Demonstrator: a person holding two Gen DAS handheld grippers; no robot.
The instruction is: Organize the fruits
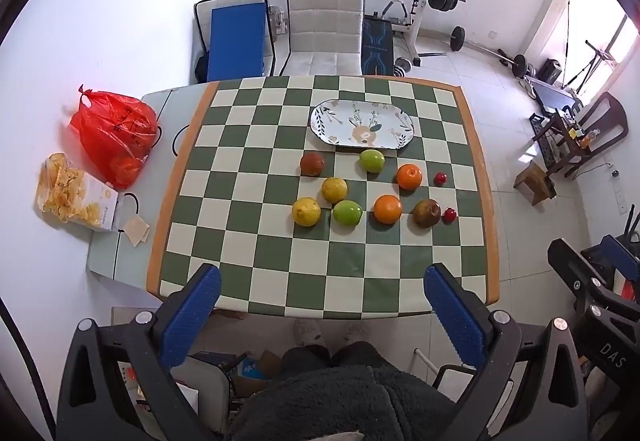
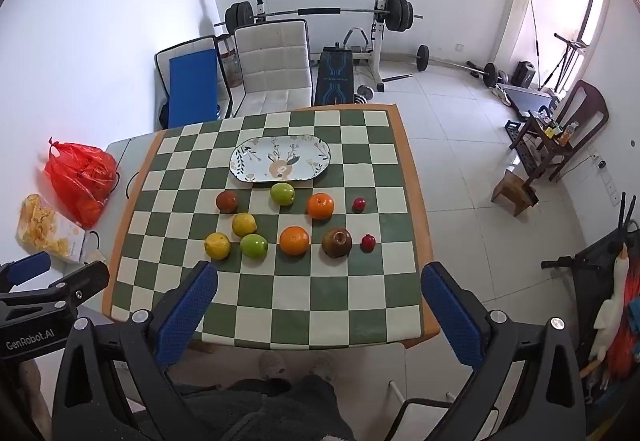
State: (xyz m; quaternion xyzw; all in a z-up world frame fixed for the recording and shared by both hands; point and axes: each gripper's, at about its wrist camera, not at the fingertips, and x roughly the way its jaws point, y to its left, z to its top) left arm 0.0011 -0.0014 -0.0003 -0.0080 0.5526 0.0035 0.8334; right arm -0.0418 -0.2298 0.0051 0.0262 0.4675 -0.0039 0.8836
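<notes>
Ten fruits are seen on a green-and-white checked table (image 1: 256,293), all lying loose just in front of an oval floral plate (image 1: 362,125), which holds nothing. In the back row, nearest the plate, a dark red-brown fruit (image 1: 312,164) is found at the left, then a green apple (image 1: 371,160), an orange (image 1: 409,177) with a green stem spot, and a small red fruit (image 1: 440,178). A lemon (image 1: 334,189) lies between the rows. In the front row a second lemon (image 1: 306,211) is set just beside a second green apple (image 1: 347,212), followed by a plain orange (image 1: 387,209), a brown, mottled fruit (image 1: 427,213) with a dark hollow on top, and another small red fruit (image 1: 449,215) close against it.

The left gripper (image 1: 322,287) is held wide open over the near table edge, with nothing between its blue pads (image 1: 196,315). The right gripper (image 2: 320,287) is likewise spread wide and grips nothing; its pads (image 2: 454,315) are well short of the fruit.

A red bag (image 1: 112,137) and a packet of chips (image 1: 76,193) are seen off to the left.
</notes>
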